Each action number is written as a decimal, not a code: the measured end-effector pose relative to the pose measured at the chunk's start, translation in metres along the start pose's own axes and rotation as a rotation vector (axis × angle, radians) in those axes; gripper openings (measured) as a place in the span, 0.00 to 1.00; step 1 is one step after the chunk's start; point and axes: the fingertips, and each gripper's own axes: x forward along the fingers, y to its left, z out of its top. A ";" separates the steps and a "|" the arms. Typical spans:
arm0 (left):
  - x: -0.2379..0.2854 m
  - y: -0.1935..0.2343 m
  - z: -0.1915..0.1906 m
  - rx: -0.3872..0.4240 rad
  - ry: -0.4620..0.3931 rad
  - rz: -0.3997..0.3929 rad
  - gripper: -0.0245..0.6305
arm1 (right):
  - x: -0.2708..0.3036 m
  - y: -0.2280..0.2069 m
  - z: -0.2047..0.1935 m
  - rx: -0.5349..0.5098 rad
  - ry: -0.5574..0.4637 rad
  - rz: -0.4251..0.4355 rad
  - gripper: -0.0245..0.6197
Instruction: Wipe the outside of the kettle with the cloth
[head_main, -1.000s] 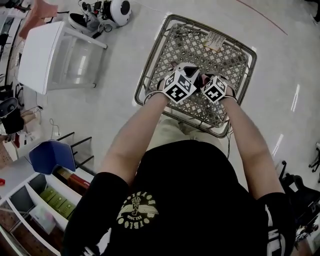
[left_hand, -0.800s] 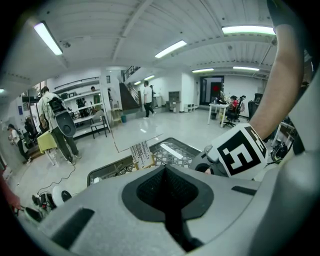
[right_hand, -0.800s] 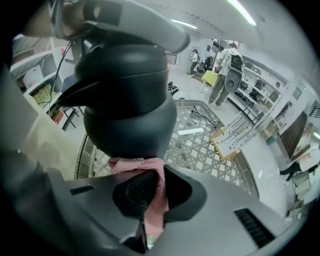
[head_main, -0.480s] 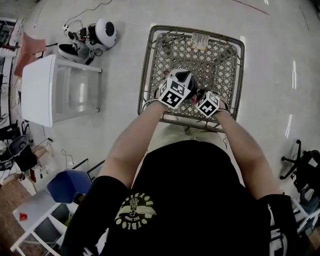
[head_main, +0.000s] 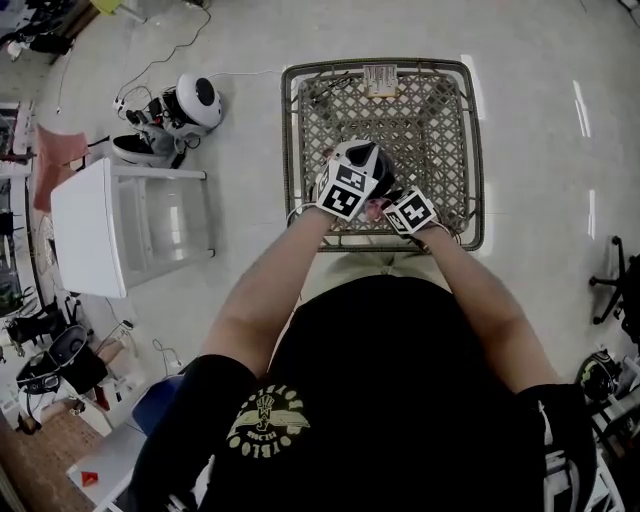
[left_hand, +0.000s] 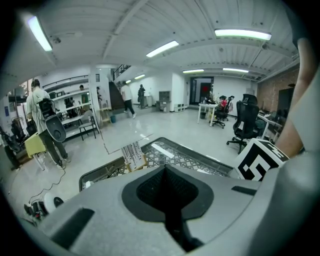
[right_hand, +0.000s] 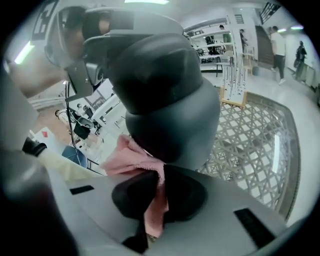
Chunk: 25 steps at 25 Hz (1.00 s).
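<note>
**Kettle** (right_hand: 165, 85): dark grey body with a black upper part, filling the middle of the right gripper view. It lies directly ahead of my right tool and close against it. Its long axis runs from the tool's tips up and away, roughly along the line the tool points. Its base is hidden, so I cannot tell whether it stands on the lattice surface (head_main: 296, 120) or is lifted off it.

**Cloth** (right_hand: 142, 160): pink, bunched between the kettle's lower wall and the tool. It touches the wall on the left-hand side of that view.

**Right tool** (right_hand: 161, 176): pressed together, pinching a fold of the cloth, which trails down between the pads.

**Left tool** (left_hand: 166, 172): pressed together, with nothing visible between its tips. It looks out over the surface's far rim. The right gripper view shows it up beside the kettle's top, but I cannot tell whether it steadies the kettle.

**Judgement:** my right hand is the nearer and the working one. The coming stroke should follow the wall straight ahead of it, with the cloth between tool and kettle.
</note>
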 end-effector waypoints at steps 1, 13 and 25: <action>0.000 -0.001 0.000 0.005 -0.001 -0.005 0.04 | 0.002 0.000 -0.001 0.006 -0.002 -0.007 0.08; 0.002 -0.003 0.003 0.024 -0.009 -0.024 0.04 | 0.024 -0.035 -0.019 0.026 0.058 -0.003 0.08; 0.004 0.004 0.003 -0.024 0.008 0.036 0.04 | 0.015 -0.108 0.015 -0.150 0.086 -0.020 0.08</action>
